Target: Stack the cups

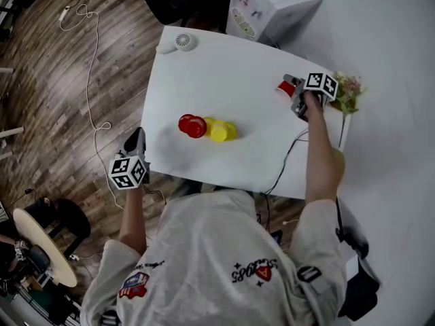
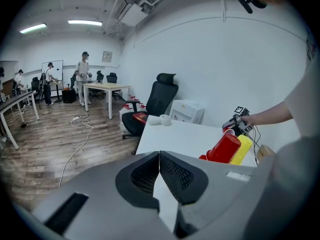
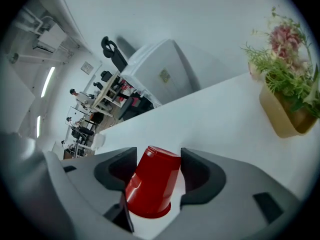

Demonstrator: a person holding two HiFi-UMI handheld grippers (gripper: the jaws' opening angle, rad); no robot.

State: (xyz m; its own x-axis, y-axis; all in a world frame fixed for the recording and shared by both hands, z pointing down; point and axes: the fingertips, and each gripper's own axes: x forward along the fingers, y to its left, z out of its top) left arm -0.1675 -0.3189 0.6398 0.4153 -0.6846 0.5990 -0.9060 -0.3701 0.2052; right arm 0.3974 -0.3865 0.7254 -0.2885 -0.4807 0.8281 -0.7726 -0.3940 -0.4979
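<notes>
A white table carries a row of red cups and yellow cups lying nested on their sides near its middle. They show as red cups and yellow cups in the left gripper view. At the far right of the table a single red cup sits between the jaws of my right gripper. This red cup is tilted, leaning toward the left jaw, and the right gripper stands wide around it. My left gripper is shut and empty, off the table's left front edge.
A small white fan lies at the table's far left corner. A potted plant stands just right of the right gripper, and its pot is close by. A white cabinet is behind the table. A black cable crosses the front right.
</notes>
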